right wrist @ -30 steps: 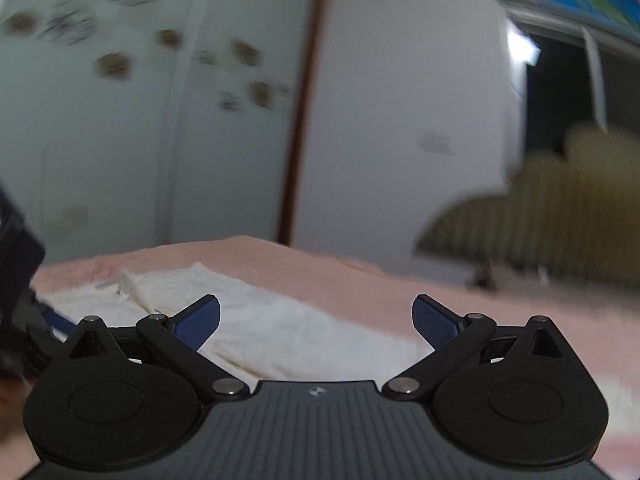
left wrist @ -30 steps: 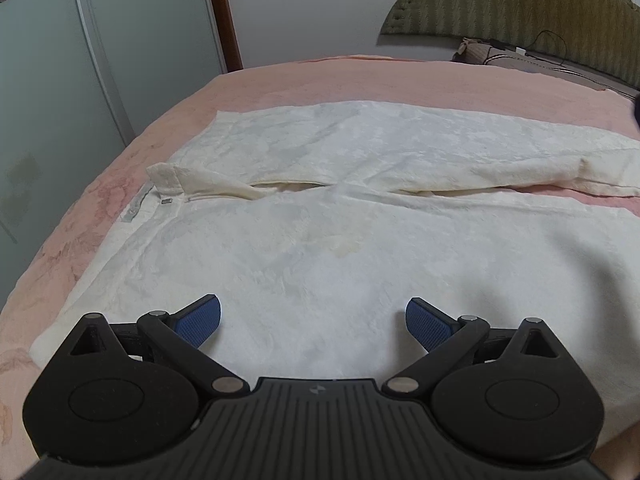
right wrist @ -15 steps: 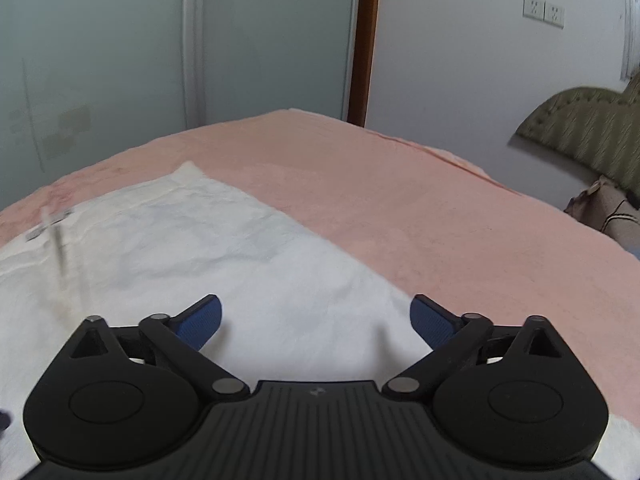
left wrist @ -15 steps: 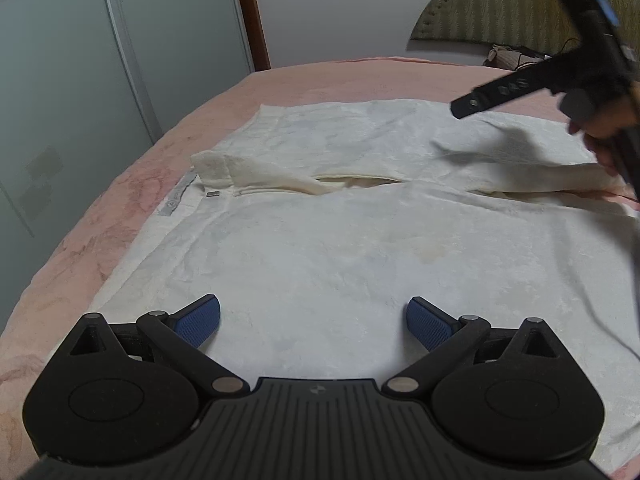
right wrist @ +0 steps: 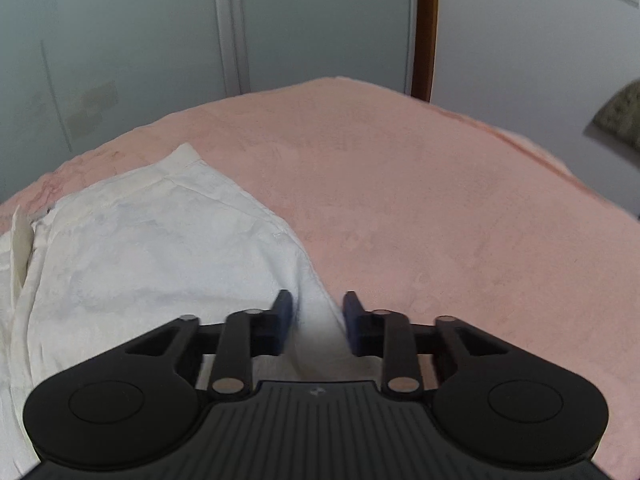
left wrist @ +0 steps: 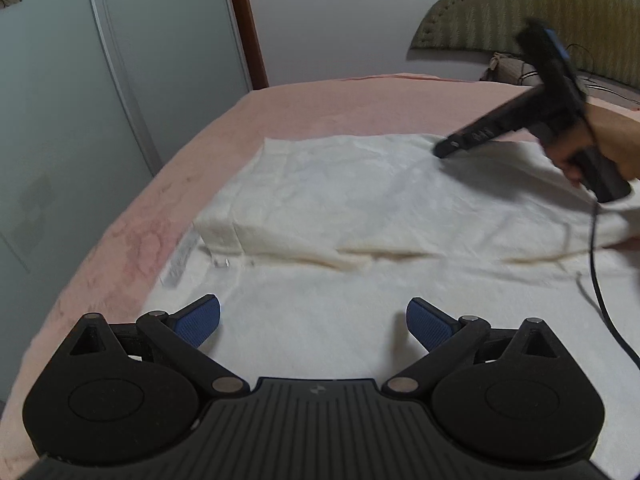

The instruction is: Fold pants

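Both claws work over the bed (left wrist: 304, 108), which fills each view under a pink cover; the wardrobe doors (left wrist: 120, 80) and a padded headboard (left wrist: 520, 12) stand behind it. White pants (left wrist: 360, 208) lie flat across the cover, one leg beyond the other, a narrow gap between them at the crotch, with the waistband end toward the wardrobe side and a small label just beside it.

Left claw (left wrist: 313, 322) hovers low over the nearer leg, its blue pads spread wide and holding nothing. Right claw (right wrist: 317, 322) sits at the far edge of the far leg; its pads are drawn close together with a ridge of white cloth rising between them. The frame is blurred there, so I cannot say for sure whether the pinch has fully seated, and I judge it as closing on the edge rather than firmly shut.

To do this step well, the right claw should take the whole hem thickness, both layers, not just the top one, before it lifts. The left claw would best drop onto the matching edge nearer the waistband, so the far leg comes over the near one as one straight line. Lifting low and evenly should keep the cloth from dragging the under leg out of place, and the trailing cable (left wrist: 600, 288) wants to stay clear of the fold.
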Motion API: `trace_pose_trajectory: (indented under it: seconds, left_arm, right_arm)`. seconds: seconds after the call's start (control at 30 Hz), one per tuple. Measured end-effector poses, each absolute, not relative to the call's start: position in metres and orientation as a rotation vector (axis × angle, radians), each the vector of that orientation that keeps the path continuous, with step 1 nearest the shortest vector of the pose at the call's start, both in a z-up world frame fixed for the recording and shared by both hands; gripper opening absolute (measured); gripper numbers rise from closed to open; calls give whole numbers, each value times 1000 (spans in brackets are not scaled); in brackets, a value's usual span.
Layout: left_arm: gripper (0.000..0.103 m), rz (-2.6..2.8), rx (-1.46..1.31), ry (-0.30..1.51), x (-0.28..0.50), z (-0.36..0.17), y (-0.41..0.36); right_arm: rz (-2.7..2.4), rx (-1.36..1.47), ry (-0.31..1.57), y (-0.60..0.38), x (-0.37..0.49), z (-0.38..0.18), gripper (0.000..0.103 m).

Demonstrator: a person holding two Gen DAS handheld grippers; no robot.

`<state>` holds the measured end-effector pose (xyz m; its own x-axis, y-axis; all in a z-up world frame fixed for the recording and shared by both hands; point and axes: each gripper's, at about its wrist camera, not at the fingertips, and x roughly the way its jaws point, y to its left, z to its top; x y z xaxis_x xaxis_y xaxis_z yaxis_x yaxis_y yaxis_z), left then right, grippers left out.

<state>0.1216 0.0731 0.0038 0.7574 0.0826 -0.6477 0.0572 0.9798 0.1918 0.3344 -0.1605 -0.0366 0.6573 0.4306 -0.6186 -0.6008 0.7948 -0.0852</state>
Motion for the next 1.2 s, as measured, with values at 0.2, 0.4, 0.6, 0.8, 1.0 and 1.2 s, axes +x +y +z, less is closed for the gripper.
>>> trace_pose_trajectory:
  seconds: [0.2, 0.4, 0.6, 0.8, 1.0, 1.2]
  left_arm:
    - [101, 50, 56, 702, 184, 25, 91]
    - [98, 22, -167, 756, 263, 39, 99]
    - [98, 18, -362, 860, 332, 32, 102]
    - [86, 147, -510, 930, 374, 1, 115]
    - [7, 102, -507, 901, 358, 6, 121]
    - [4, 22, -463, 764, 281, 35, 126]
  right_arm:
    - [566, -666, 415, -129, 273, -51, 13]
    - [611, -867, 300, -119, 232, -75, 9]
    - [625, -873, 256, -132, 221, -87, 8]
    - [622, -891, 210, -130, 212, -91, 8]
    - [558, -883, 191, -133, 207, -86, 9]
    - [358, -869, 216, -144, 198, -74, 34]
